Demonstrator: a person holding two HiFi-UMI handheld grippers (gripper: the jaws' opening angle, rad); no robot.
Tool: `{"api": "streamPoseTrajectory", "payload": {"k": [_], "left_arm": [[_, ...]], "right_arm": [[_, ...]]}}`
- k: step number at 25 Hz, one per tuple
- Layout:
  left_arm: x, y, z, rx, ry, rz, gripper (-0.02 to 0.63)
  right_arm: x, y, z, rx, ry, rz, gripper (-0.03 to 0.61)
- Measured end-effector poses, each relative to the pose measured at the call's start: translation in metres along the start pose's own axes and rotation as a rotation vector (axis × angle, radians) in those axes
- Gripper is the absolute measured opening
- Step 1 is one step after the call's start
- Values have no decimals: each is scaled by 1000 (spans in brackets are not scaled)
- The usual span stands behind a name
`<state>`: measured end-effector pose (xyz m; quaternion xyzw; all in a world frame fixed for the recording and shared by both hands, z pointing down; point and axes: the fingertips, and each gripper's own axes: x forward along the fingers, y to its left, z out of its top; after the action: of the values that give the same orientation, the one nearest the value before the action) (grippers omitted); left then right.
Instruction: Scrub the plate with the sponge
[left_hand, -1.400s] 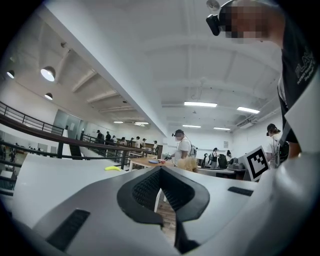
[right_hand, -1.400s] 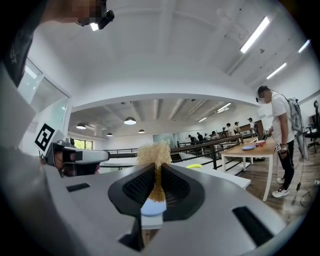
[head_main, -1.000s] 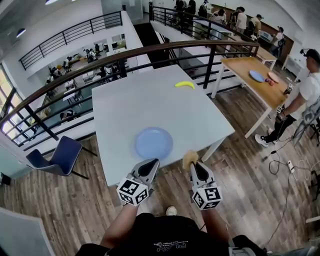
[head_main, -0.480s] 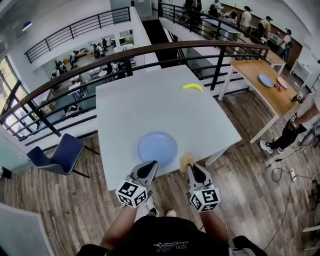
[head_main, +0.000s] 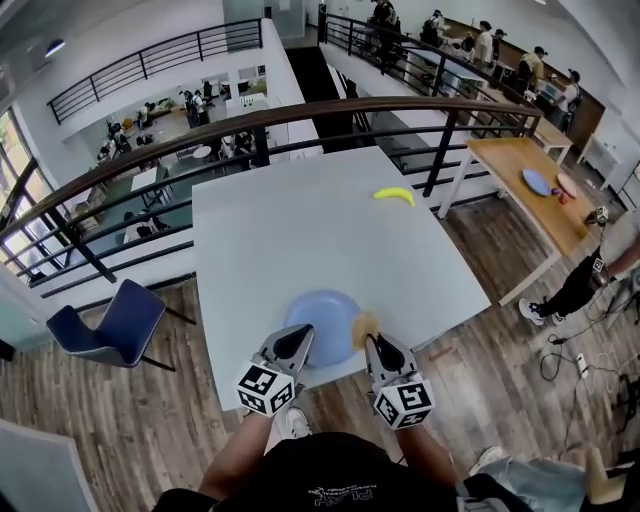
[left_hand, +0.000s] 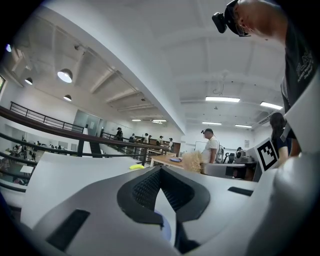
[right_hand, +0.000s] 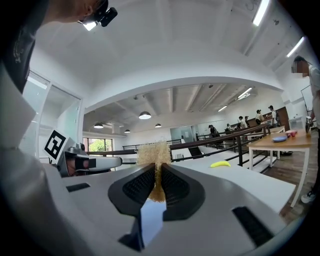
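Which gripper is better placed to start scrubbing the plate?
Right. The right gripper pinches the sponge at the plate's right edge, while the left gripper is shut and empty.

Both forearms reach forward side by side, the left gripper (head_main: 300, 333) closed and empty, the right gripper (head_main: 372, 342) clamping the sponge (head_main: 365, 324).

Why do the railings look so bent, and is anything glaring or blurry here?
Head view: the wide-angle lens bows the railing and the table edges; light is even. Left gripper view: a ceiling light burns bright; corners go dark. Right gripper view: the sponge is sharp, corners dark too.
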<state>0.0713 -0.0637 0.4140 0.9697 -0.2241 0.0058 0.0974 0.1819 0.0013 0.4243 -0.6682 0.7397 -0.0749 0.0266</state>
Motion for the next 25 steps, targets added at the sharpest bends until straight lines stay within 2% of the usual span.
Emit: {"api": "streamPoseTrajectory", "payload": {"k": [4,6,13,20,25], "left_arm": [[5,17,7,-18,-4,-38,3],[6,25,13,5,-21,-48,3],[-2,83,34,68,-82,50,3],[-1,113,33,86,-74,80,3],[0,136,36,64,-76,166,3]], "right_arm": [[31,6,2,4,16,25,43],[48,10,5,-13,18,36,43],[96,32,11,-34,-2,40,43],[123,40,5,-22,11,53,43],[139,27,12,-3,8,82,43]]}}
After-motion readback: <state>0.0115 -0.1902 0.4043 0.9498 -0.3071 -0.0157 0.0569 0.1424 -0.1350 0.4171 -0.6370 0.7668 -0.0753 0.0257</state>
